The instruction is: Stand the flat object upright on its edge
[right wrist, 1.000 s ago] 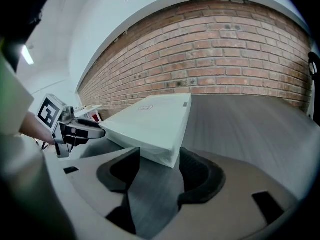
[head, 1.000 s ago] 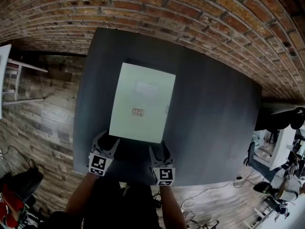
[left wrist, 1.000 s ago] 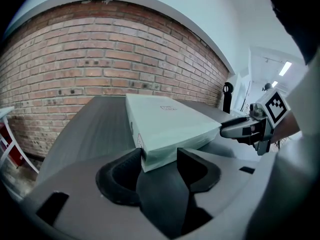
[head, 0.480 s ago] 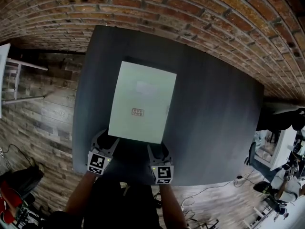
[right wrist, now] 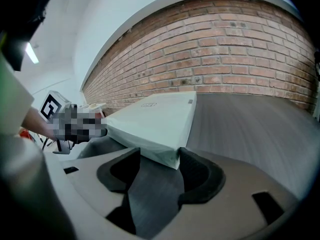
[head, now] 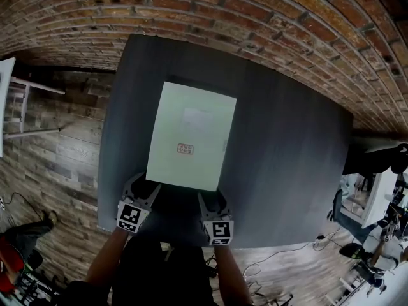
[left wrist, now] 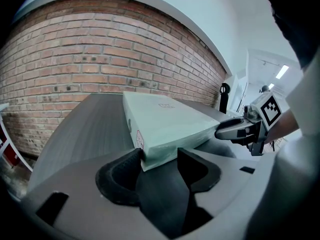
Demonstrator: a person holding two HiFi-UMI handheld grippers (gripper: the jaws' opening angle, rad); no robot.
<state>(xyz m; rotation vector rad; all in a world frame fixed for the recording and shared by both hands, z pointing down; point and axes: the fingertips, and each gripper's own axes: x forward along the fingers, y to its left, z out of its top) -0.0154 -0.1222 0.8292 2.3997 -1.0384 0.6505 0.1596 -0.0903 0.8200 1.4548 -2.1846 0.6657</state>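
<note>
A flat pale green box [head: 191,136] lies on the dark grey table [head: 287,158], long side running away from me. My left gripper [head: 145,187] sits at the box's near left corner, and the right gripper [head: 213,196] at its near right corner. In the left gripper view that corner of the box [left wrist: 165,121] pokes between the spread jaws of the left gripper [left wrist: 160,156], with the right gripper [left wrist: 240,129] beyond. In the right gripper view the box [right wrist: 155,119] reaches into the right gripper [right wrist: 159,156], its corner against the right-hand jaw. Both stand open.
A brick wall [head: 255,11] runs behind the table's far edge. The near table edge [head: 178,238] is just behind both grippers. Wooden floor [head: 57,152] lies to the left, with a white frame [head: 13,101]; cables and clutter [head: 376,247] lie at the right.
The box and both grippers keep their places. A dark and red thing on the floor at the lower left has slid further out of view.
</note>
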